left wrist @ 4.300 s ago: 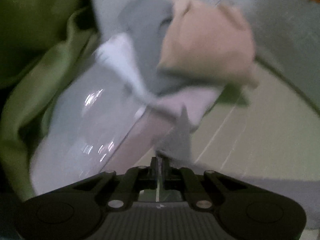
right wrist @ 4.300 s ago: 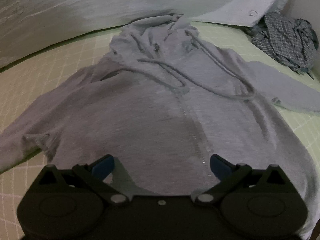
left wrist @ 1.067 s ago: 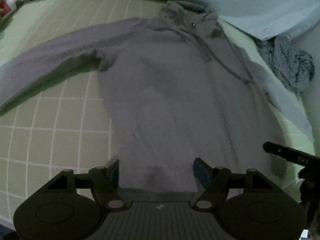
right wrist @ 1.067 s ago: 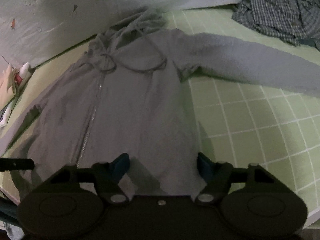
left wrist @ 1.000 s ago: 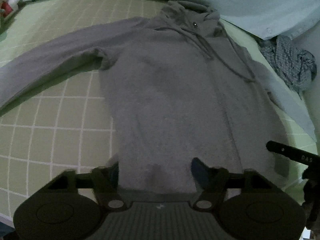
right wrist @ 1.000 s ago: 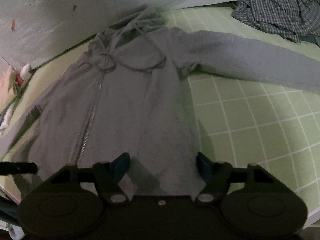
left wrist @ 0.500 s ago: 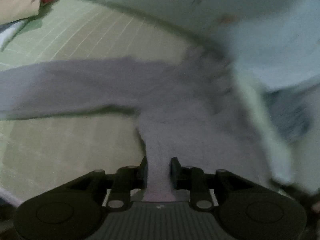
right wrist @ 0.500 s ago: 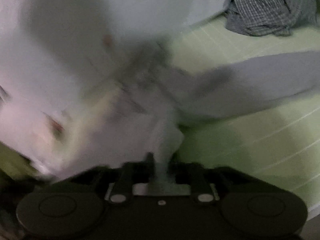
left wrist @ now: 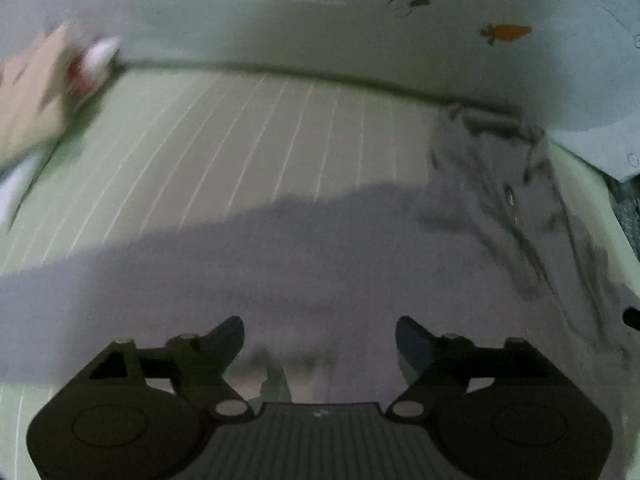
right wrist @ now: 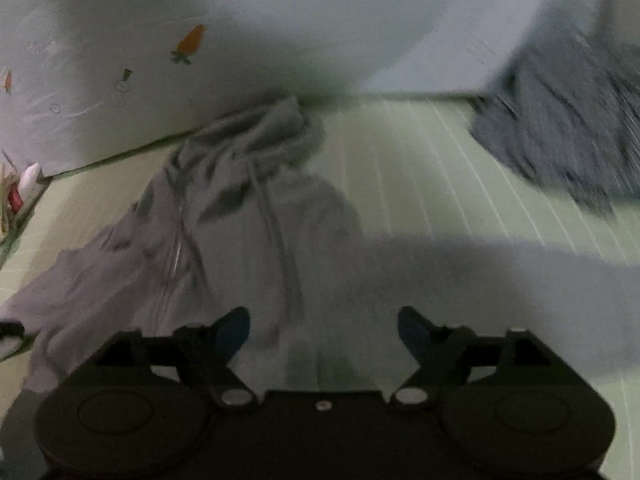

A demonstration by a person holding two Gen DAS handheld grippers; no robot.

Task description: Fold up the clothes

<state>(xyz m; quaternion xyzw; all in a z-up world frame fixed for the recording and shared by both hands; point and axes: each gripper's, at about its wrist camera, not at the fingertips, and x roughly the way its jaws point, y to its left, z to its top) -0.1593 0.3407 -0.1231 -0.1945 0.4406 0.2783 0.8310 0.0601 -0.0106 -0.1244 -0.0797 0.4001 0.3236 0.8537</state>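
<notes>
The left gripper (left wrist: pixel 320 334) is opening, its jaws wide apart with nothing pinched between them – only the grey hoodie (left wrist: pixel 304 264) lies flat below, one sleeve running toward the left edge of the bed (left wrist: pixel 256 128). The right gripper (right wrist: pixel 323 325) is opening too, jaws wide and empty over the same hoodie (right wrist: pixel 256 216), whose hood is bunched against the pale blanket (right wrist: pixel 320 24) at the far edge. A checked shirt (right wrist: pixel 560 136) is crumpled near the far right corner – blurred, but apart from the hoodie.
</notes>
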